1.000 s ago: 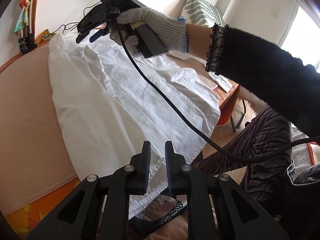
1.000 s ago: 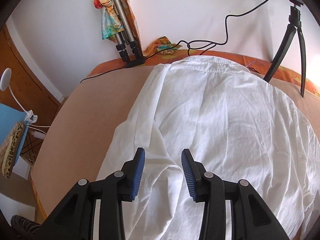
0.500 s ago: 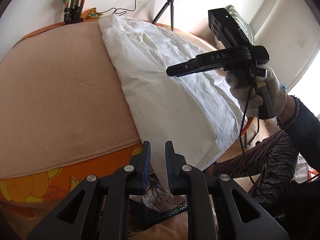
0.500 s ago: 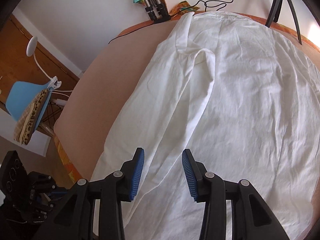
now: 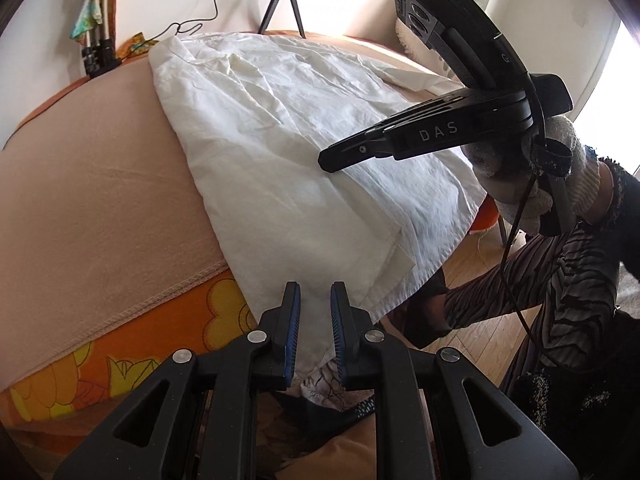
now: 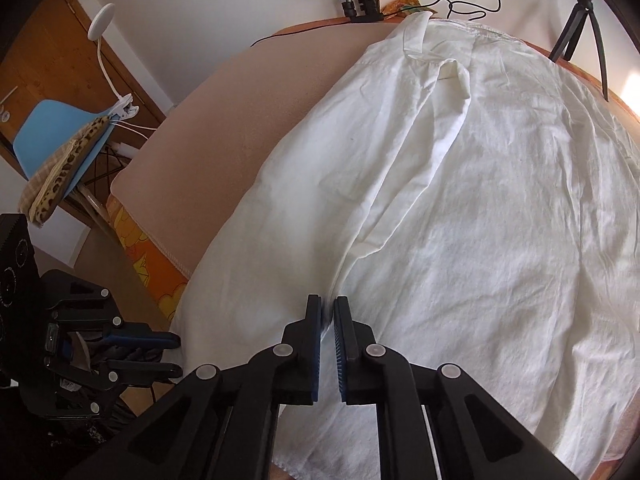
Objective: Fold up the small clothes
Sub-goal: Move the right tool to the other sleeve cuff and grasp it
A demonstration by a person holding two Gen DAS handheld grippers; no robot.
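A white shirt (image 5: pixel 288 152) lies spread on a peach-covered bed (image 5: pixel 92 184), its hem hanging over the near edge; it also fills the right wrist view (image 6: pixel 460 220). My left gripper (image 5: pixel 315 312) sits at the hem corner with its jaws a little apart and the cloth hanging between them, not pinched. My right gripper (image 6: pixel 328 320) is shut on a long fold of the shirt near the hem. It also shows in the left wrist view (image 5: pixel 344 154), low over the cloth. The left gripper appears in the right wrist view (image 6: pixel 160 350) below the bed edge.
A tripod (image 5: pixel 280 4) and cables stand at the bed's far edge. A second folded tripod (image 5: pixel 96 52) leans at the back left. A blue chair (image 6: pixel 60 128) and a white lamp (image 6: pixel 102 26) stand left of the bed. The person's legs (image 5: pixel 540 280) are at the right.
My right gripper has closed from wide open onto a fold of the shirt. Both grippers have drawn back toward the hem end of the shirt.
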